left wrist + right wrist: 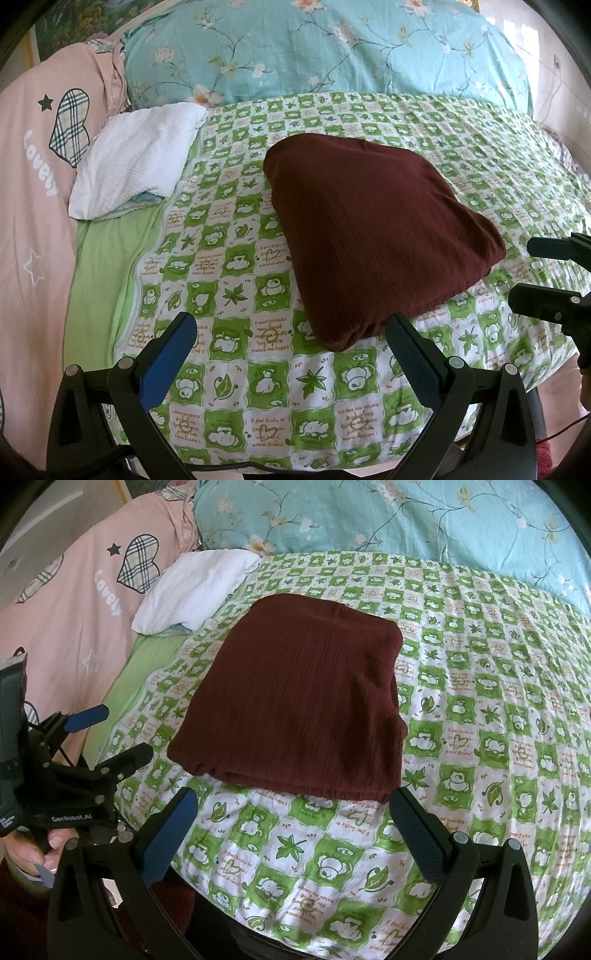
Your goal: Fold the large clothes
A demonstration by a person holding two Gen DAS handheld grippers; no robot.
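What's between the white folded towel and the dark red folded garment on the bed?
Only bare green-checked sheet separates the white towel from the maroon garment; the left wrist view shows it.

We see one dark maroon garment, of ribbed knit cloth, folded into a thick, roughly square bundle and lying flat on the bed. In the left wrist view it fills the centre, one rounded corner pointing toward 6 o'clock. In the right wrist view its layered edges face 6 o'clock, its smooth folded side toward 12 o'clock. Nothing grips it.
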